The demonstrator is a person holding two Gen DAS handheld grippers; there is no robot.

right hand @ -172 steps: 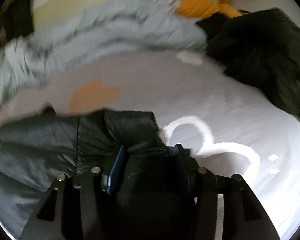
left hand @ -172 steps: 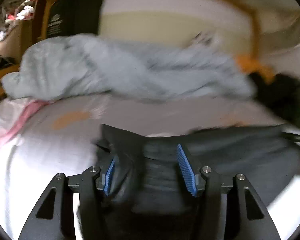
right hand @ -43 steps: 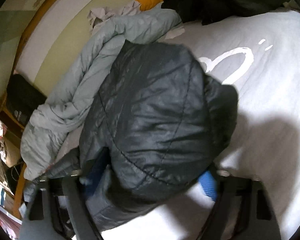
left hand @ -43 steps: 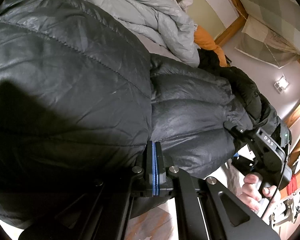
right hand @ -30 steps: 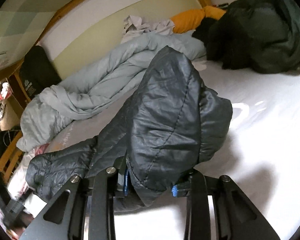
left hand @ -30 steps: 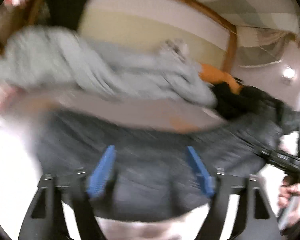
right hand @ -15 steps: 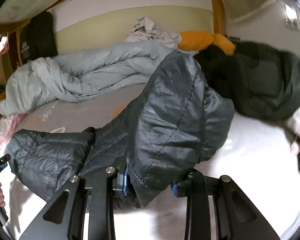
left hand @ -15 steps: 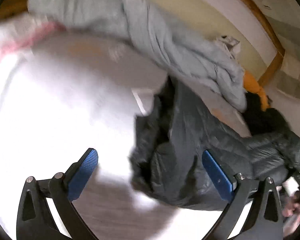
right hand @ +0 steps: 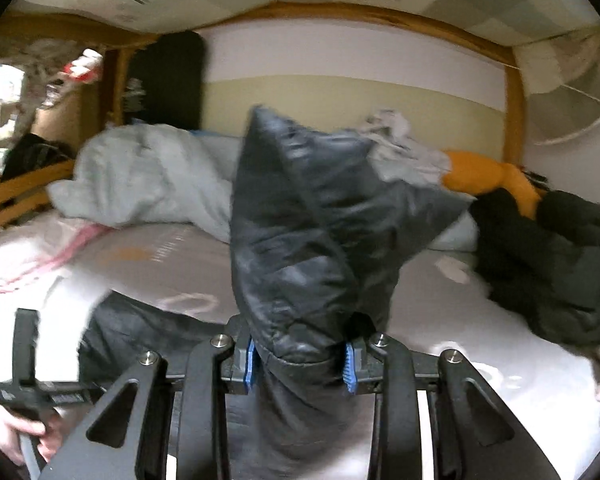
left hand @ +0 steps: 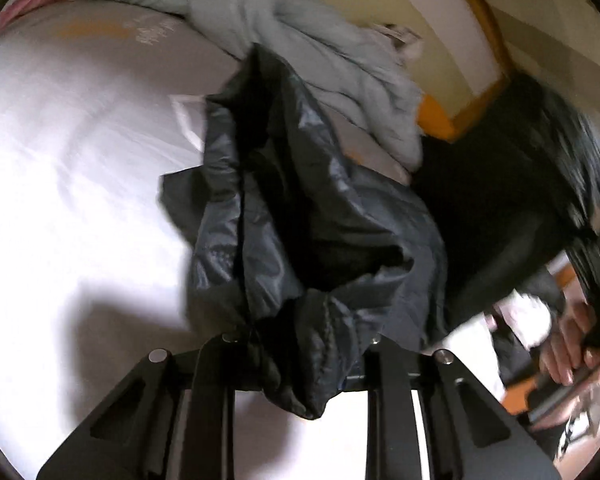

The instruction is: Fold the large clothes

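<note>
in the left wrist view my left gripper (left hand: 300, 356) had just been closing, and a bunched fold of the dark puffer jacket (left hand: 300, 216) sat between its fingers, so i read it as clamped on that fabric; the pads themselves were buried in the cloth. the jacket ran up and away from the gripper in a crumpled band across the white bed sheet (left hand: 68, 168), which spread out to the gripper's left. beyond the jacket's far end lay a pale grey duvet (left hand: 300, 40), and to the gripper's right, past the jacket, a second black garment (left hand: 512, 184) was heaped. low at the right edge a hand (left hand: 572, 340) gripped a black handle, blurred.

in the right wrist view my right gripper (right hand: 298, 364) was clamped on the jacket (right hand: 308, 232), its blue pads (right hand: 251, 364) pressed against either side of a thick fold. the jacket stood up in a peak straight ahead of the gripper, lifted off the bed, and the rest trailed down to the gripper's left. there the left gripper (right hand: 40, 392) showed side-on with a hand (right hand: 24, 432) around it. ahead and behind the peak lay the grey duvet (right hand: 140, 168); ahead to the right were an orange cushion (right hand: 488, 176) and the black garment (right hand: 548, 256).
</note>
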